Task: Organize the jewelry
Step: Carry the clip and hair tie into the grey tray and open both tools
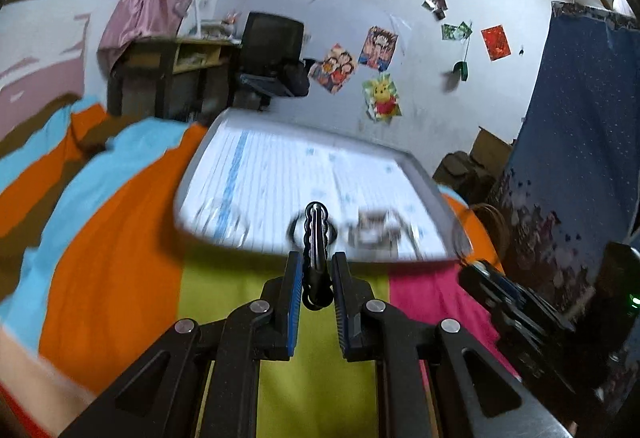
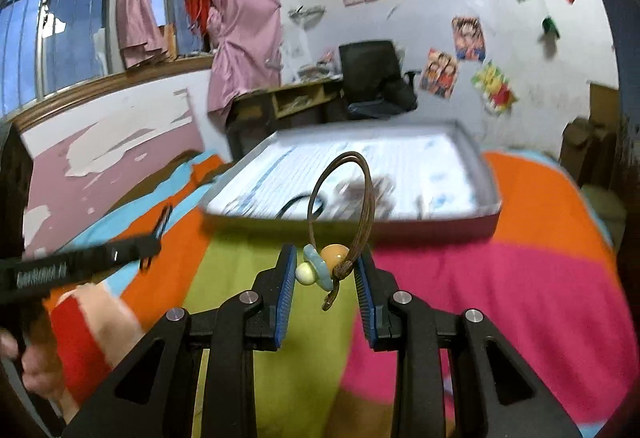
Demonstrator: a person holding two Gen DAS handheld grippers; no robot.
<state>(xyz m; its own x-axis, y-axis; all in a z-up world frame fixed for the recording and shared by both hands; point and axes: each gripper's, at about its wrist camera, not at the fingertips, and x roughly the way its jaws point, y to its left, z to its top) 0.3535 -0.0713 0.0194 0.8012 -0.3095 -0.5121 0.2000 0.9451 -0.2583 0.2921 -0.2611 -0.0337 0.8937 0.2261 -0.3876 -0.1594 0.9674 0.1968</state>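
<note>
Left wrist view showed the left tool (image 1: 316, 274) almost closed, pinching a black wavy hair band (image 1: 316, 238) by its lower half. That band stood on its edge, with its long side running straight up and away from the tool, out toward the tray (image 1: 208, 141) on the bed (image 1: 120, 238). Only a small part was pinched, so I think it could slip and drop onto the striped blanket if the tool tipped or shook. A few more small pieces lay in the tray, too blurry to name

Right wrist view showed the right tool (image 2: 325, 270) closed most of the way on a brown cord bracelet (image 2: 342, 193), holding it at the beads (image 2: 320, 264). Its loop stood up above the tool and leaned toward the tray (image 2: 494, 193), and a short end hung down. The round beads looked smooth, so I think they might roll out of the grip. The loop could also catch on the tray's rim when it goes in
</note>
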